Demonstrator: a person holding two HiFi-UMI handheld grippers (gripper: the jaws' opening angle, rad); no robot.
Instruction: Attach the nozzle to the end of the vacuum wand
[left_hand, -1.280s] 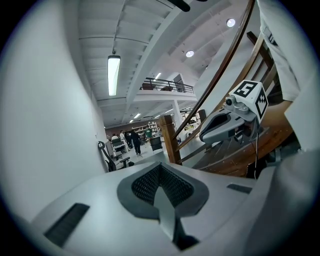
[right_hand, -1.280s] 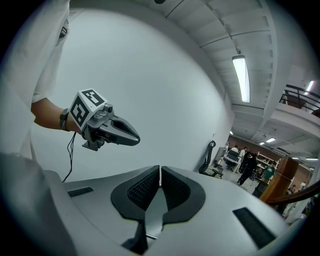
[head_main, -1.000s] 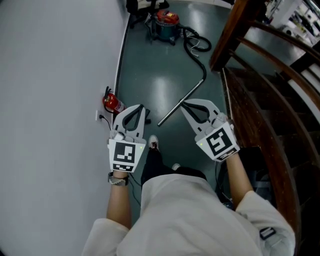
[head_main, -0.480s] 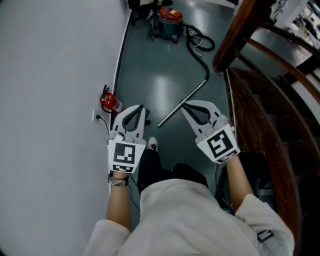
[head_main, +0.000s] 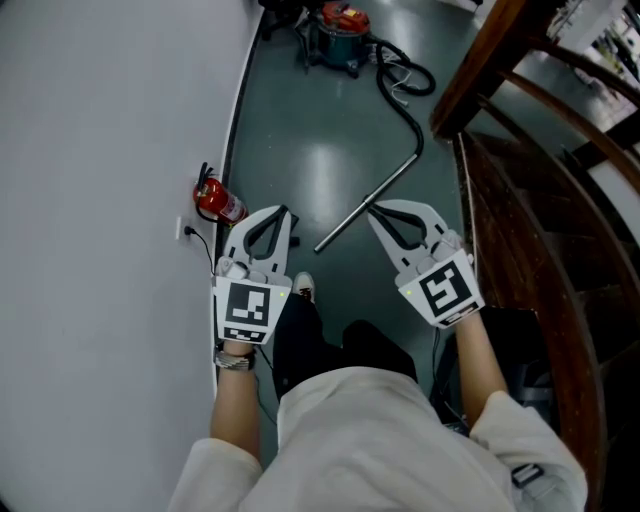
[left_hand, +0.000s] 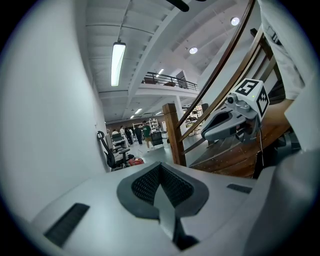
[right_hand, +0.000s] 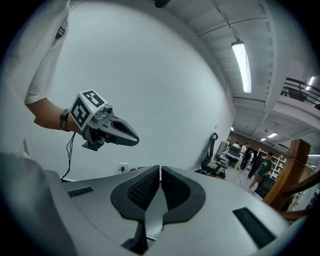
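Up my head view the vacuum has slid, and my left tool and right tool, both closed on nothing, hang over the near end of the vacuum wand on the floor, which could roll off if closed tools bump it.

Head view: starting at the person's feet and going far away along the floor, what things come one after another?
shoe → vacuum wand → black hose → vacuum cleaner

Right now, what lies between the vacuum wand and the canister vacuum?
In the head view, a black hose curves from the wand's far end to the canister vacuum.
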